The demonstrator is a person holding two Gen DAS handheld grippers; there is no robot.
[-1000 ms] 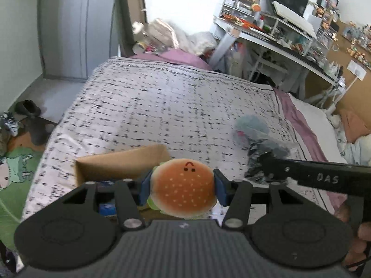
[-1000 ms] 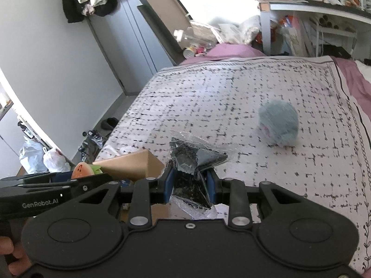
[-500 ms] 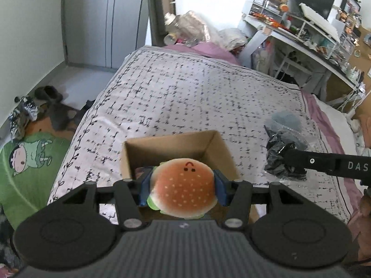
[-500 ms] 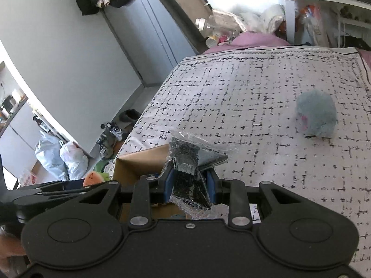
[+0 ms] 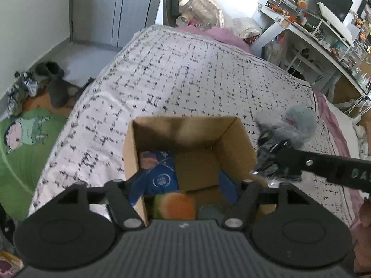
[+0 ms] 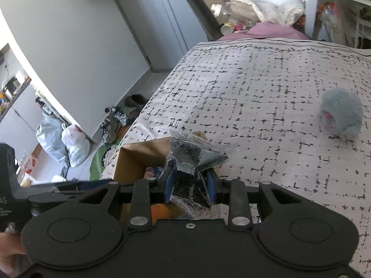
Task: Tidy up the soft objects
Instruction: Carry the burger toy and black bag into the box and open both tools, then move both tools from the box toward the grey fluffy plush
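Observation:
An open cardboard box (image 5: 234, 139) stands on the bed. My left gripper (image 5: 183, 188) is open above it. The burger plush (image 5: 176, 206) lies blurred in the box below the jaws, beside a blue packet (image 5: 160, 169). My right gripper (image 6: 190, 183) is shut on a dark item in clear crinkly plastic (image 6: 192, 159), just right of the box (image 6: 139, 157); it also shows in the left wrist view (image 5: 271, 159). A grey fluffy plush (image 6: 340, 115) lies on the bed to the right, and shows in the left wrist view (image 5: 299, 125).
The bed has a white cover with black dashes (image 5: 185, 74). A cluttered desk (image 5: 324, 30) stands at the right. Shoes and a green rug (image 5: 25, 139) lie on the floor at the left, with plastic bags (image 6: 65, 141) near the wall.
My left gripper opened and let go of the burger plush, which dropped into the box. Both grippers moved further over the box; the right still holds the wrapped item.

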